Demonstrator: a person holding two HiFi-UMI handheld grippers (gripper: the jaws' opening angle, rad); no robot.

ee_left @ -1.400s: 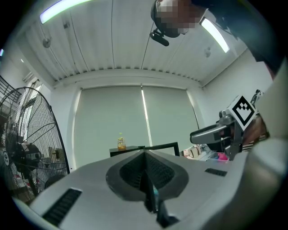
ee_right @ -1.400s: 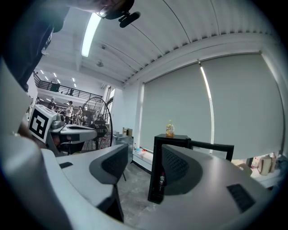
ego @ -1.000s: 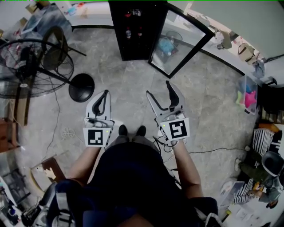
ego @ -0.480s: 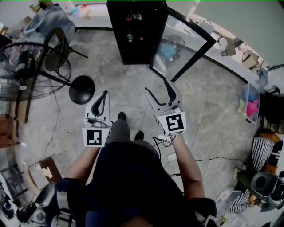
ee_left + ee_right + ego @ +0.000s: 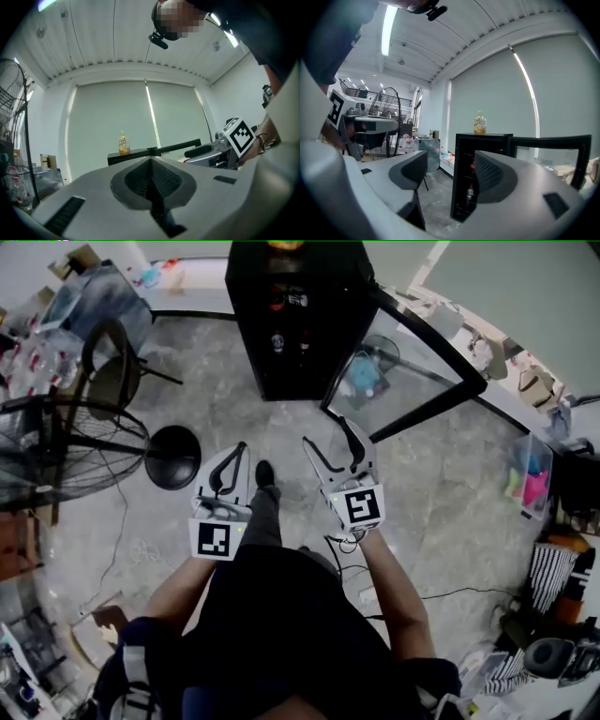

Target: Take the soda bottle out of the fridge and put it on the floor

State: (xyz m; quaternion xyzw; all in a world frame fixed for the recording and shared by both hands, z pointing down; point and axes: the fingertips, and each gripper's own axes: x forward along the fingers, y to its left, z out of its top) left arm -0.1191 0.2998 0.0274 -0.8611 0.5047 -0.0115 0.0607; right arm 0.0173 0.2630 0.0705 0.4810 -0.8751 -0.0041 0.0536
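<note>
The black fridge [image 5: 291, 315] stands at the top centre of the head view, its glass door [image 5: 403, 362] swung open to the right. Small bottles show on its shelves: a dark one with a red label [image 5: 469, 192] low down, another [image 5: 473, 168] above it. A yellow drink bottle [image 5: 480, 123] stands on top of the fridge. My left gripper [image 5: 240, 448] is shut on nothing, short of the fridge. My right gripper [image 5: 325, 430] is open and empty, aimed at the fridge opening from some distance.
A large standing fan [image 5: 66, 446] with a round black base [image 5: 172, 456] is to the left, with a chair [image 5: 108, 362] behind it. Cables [image 5: 394, 596] lie on the grey floor at right. Boxes and clutter [image 5: 530, 479] line the right wall.
The person has stepped toward the fridge, one foot now forward. Both grippers came closer to it. The jaws have not changed.
</note>
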